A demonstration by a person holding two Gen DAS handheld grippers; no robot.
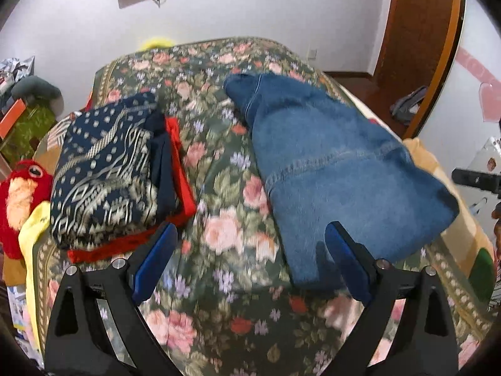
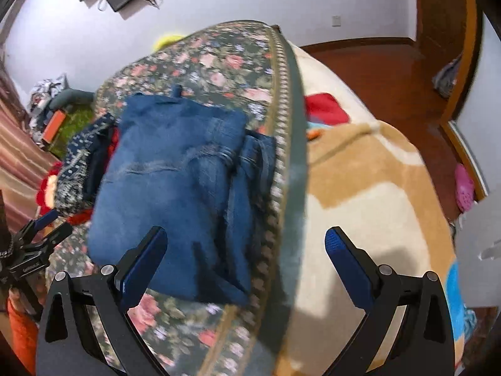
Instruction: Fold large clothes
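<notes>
Folded blue jeans lie on the floral bedspread, right of centre in the left wrist view. My left gripper hovers open over the bedspread, its right finger above the jeans' near edge, nothing between the pads. In the right wrist view the same jeans sit left of centre near the spread's patterned border. My right gripper is open above the jeans' near right corner and the border, holding nothing. The left gripper shows at the far left there.
A stack of folded clothes, navy patterned on top with red beneath, lies left of the jeans. A red plush toy sits at the bed's left edge. A tan and cream blanket covers the bed's right side. Wooden floor and a door lie beyond.
</notes>
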